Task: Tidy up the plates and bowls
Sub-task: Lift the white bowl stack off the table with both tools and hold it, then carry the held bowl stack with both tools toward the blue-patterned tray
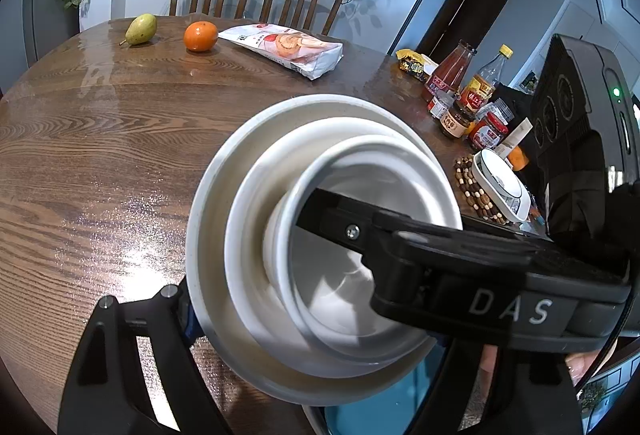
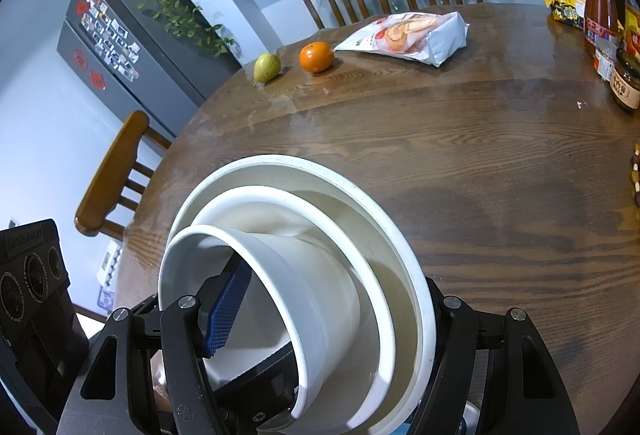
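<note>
A stack of three nested white dishes hangs tilted over the wooden table (image 1: pixel 100 155): a large speckled plate (image 1: pixel 200 235), a medium plate (image 1: pixel 244 235) and a small deep bowl (image 1: pixel 332 287). My left gripper (image 1: pixel 316 327) is shut on the stack, its blue pad against the large plate's underside and its other finger hidden. My right gripper (image 2: pixel 332 303) is shut on the same stack, one blue pad (image 2: pixel 228 311) inside the small bowl (image 2: pixel 304 275) and the other finger behind the large plate (image 2: pixel 280 165). In the left wrist view the right gripper's finger (image 1: pixel 340 211) reaches into the bowl.
A blue-rimmed white bowl (image 1: pixel 502 185) sits on a beaded trivet (image 1: pixel 468 179) at the table's right edge, beside sauce bottles (image 1: pixel 452 75) and jars (image 1: pixel 488 131). Farther back lie a pear (image 1: pixel 141 29), an orange (image 1: pixel 200 36) and a snack bag (image 1: pixel 288 49). A chair (image 2: pixel 116 171) stands left of the table.
</note>
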{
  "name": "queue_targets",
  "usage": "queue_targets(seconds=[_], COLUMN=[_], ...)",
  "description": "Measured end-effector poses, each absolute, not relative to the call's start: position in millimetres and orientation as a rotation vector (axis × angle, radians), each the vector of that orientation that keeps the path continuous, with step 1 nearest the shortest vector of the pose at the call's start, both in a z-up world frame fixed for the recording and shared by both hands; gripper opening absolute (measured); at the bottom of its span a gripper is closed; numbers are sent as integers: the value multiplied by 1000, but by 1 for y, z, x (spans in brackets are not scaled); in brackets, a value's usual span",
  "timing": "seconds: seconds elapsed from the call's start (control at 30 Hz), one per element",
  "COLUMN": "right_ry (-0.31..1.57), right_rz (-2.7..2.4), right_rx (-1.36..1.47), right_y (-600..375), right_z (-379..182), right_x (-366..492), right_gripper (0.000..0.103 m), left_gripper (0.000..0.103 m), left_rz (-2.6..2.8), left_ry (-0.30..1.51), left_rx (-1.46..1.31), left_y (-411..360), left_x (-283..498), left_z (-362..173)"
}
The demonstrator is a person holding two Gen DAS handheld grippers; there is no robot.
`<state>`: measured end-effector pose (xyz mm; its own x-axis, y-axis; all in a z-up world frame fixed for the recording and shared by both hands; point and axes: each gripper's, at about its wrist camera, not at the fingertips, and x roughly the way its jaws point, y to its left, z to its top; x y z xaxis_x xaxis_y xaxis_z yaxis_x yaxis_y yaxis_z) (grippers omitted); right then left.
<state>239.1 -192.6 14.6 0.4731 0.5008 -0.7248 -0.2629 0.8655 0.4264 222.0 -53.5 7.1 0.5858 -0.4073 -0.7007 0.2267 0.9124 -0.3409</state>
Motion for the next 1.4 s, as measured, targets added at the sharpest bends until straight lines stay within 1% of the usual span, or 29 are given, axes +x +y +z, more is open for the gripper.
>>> queue_targets(seconds=[1.0,1.4], right_ry=[956,939], right_rz=[477,487], right_rx=[267,262], right_y=[-194,-195], right_z=[16,27], right_x=[235,226], right_gripper=[73,73], left_gripper=[79,80], left_rz=[-373,-371], left_ry=[857,841], left_rx=[-220,-221], left_y=[-53,-55], left_x=[216,202], left_z=[7,20])
